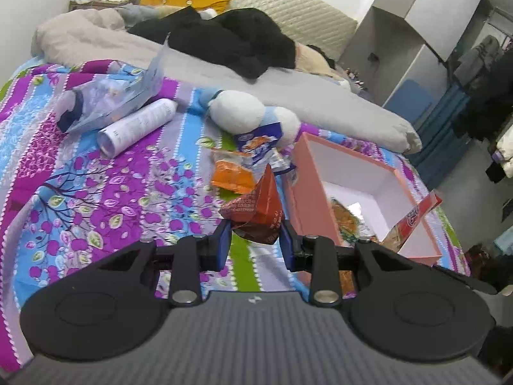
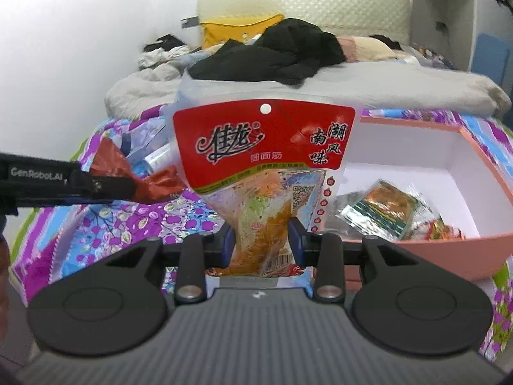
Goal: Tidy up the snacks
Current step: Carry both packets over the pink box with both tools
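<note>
Some packets point(image 2: 381, 211) already lay in pink box point(image 2: 416, 247). Left hand-held gripper point(image 1: 255, 235) clamped red packet point(image 1: 256, 211); right hand-held gripper point(image 2: 261, 240) clamped red-topped pouch point(image 2: 264, 166). Orange packet point(image 1: 232, 175) and blue packet point(image 1: 258, 142) waited on bed point(image 1: 96, 192), 10 o'clock of box.

snack packet point(image 2: 263, 173): "佳龙", "湖南风味", QR code | left gripper point(image 2: 105, 186) arm: "GenRobot.AI"

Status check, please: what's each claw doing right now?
Left claw shut on dark red packet. Right claw shut on red-topped snack bag. Pink box open alongside, nothing blocking.
</note>
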